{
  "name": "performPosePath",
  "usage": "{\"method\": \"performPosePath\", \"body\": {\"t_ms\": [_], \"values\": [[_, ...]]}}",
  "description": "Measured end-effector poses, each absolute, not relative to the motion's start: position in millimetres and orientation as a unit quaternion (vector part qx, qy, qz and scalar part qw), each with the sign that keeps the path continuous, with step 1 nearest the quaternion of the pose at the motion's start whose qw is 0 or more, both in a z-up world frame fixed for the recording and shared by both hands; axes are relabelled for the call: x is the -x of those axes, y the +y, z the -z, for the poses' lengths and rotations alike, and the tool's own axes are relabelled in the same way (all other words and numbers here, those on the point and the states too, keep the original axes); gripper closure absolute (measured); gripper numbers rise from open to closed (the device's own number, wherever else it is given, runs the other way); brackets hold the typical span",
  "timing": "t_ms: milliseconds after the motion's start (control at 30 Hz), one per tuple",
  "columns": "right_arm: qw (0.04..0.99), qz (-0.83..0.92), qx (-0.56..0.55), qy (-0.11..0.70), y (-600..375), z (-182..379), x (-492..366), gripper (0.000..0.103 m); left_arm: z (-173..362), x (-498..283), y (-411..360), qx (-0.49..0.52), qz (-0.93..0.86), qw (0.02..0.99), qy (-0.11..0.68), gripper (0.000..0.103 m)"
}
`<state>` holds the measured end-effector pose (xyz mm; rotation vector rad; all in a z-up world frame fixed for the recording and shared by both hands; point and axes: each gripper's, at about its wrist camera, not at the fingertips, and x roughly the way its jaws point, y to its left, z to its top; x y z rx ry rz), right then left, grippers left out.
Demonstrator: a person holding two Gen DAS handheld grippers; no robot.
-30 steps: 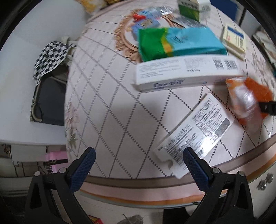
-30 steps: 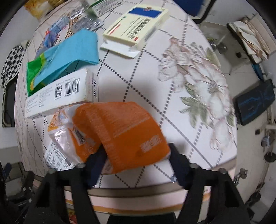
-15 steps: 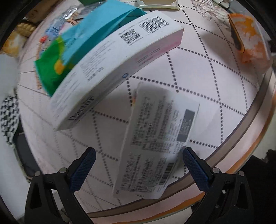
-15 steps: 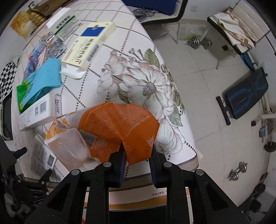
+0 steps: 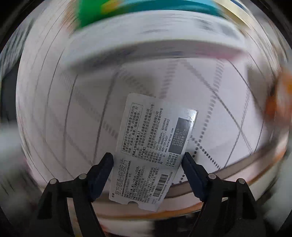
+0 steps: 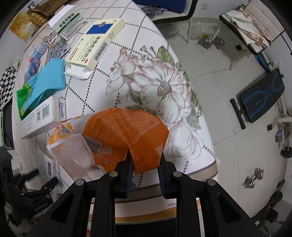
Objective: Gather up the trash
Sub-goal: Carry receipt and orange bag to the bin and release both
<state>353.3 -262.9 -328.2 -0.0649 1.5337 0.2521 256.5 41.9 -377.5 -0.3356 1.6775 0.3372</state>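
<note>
L gripper [image 5: 147,165] dropped, closing round pill card [image 5: 146,151]

Flat silver packet [image 5: 151,151]: "20250826", "www.wutaigroup.com". White box [image 6: 42,116]: "Doctor". Cardboard carton [image 6: 45,7]: "SF".

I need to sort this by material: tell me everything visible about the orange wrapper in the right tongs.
The orange wrapper is a crumpled, glossy plastic-looking bag printed with white text, a barcode and a QR code, with a clear, empty-looking section at its left. The right tongs are shut on its folded lower edge. It sits at the floral table's near edge, its left side by the white Doctor box.
</note>
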Motion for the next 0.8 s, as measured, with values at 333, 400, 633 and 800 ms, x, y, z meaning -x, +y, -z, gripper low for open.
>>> {"method": "performPosePath", "body": {"t_ms": [333, 400, 633, 800], "values": [[0.717, -0.114, 0.059, 0.685, -239.9, 335.3, -351.6, 0.072, 388.5, -265.8, 40.7, 0.135, -0.153, 0.667, 0.717, 0.029], [0.719, -0.116, 0.066, 0.682, -237.1, 335.3, -351.1, 0.072, 384.4, -266.6, 32.3, 0.126, -0.157, 0.672, 0.713, 0.030], [0.736, -0.135, 0.051, 0.661, -241.4, 321.9, -340.3, 0.080, 352.4, -228.2, -2.2, 0.121, -0.190, 0.689, 0.689, 0.030], [0.745, -0.154, 0.041, 0.648, -245.8, 302.6, -321.4, 0.081, 306.9, -210.1, -7.1, 0.129, -0.225, 0.714, 0.650, 0.030]]}}
